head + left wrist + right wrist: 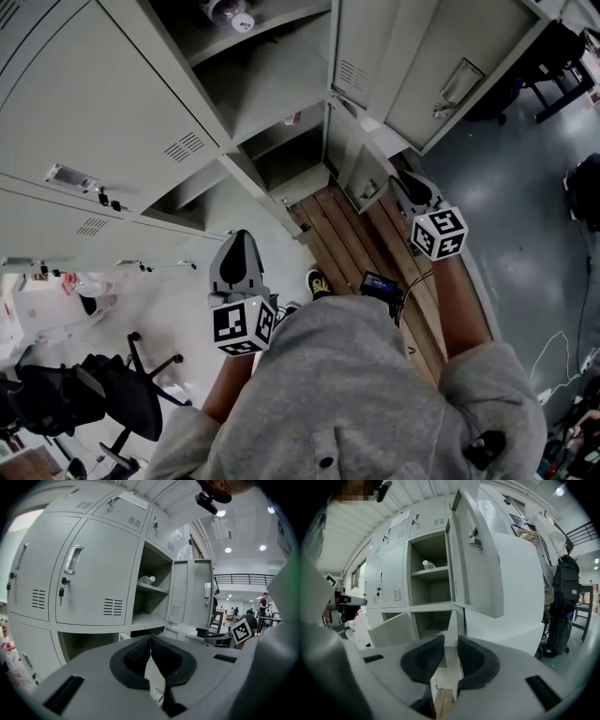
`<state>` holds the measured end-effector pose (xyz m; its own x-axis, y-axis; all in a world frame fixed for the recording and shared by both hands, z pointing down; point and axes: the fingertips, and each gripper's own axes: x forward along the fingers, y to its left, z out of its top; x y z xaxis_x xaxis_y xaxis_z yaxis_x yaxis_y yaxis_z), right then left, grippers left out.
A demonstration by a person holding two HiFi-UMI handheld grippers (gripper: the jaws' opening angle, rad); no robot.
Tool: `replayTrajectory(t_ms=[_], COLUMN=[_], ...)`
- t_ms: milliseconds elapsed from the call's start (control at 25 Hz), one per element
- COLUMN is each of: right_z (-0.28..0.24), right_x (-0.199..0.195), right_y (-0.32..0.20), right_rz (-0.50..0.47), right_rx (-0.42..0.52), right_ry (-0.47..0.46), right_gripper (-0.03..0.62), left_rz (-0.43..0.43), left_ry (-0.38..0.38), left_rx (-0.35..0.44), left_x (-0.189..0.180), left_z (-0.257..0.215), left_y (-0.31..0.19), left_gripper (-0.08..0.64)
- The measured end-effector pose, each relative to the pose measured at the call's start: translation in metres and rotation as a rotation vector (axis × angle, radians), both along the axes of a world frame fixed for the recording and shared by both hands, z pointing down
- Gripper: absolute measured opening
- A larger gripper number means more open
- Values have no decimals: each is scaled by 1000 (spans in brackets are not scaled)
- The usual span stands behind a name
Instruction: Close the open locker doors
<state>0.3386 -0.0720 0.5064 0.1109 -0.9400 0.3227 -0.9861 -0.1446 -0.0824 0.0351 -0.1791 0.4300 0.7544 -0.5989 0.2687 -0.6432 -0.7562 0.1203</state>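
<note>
Open door (478, 564) stands out just right of the barely-parted right gripper (450, 641) — nearer than the closed-up left gripper (150, 641)

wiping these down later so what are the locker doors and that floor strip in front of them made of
Locker doors: probably painted sheet metal, matte light grey; thin folded edges and punched vent slots suggest it. Floor strip: looks like wood planks, brown with long seams and grain, though it could be wood-look laminate.
</note>
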Motion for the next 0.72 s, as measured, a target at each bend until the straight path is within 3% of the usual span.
replayTrajectory(t_ms=[720], right_z=[0], right_x=[-91], right_y=[-43], right_rz=[-174], right_rx=[-2], right_ry=[-14], right_gripper=[124], left_rz=[-105], left_ry=[-3], left_rx=[1], left_x=[-51], left_z=[-1], left_y=[1], left_gripper=[11])
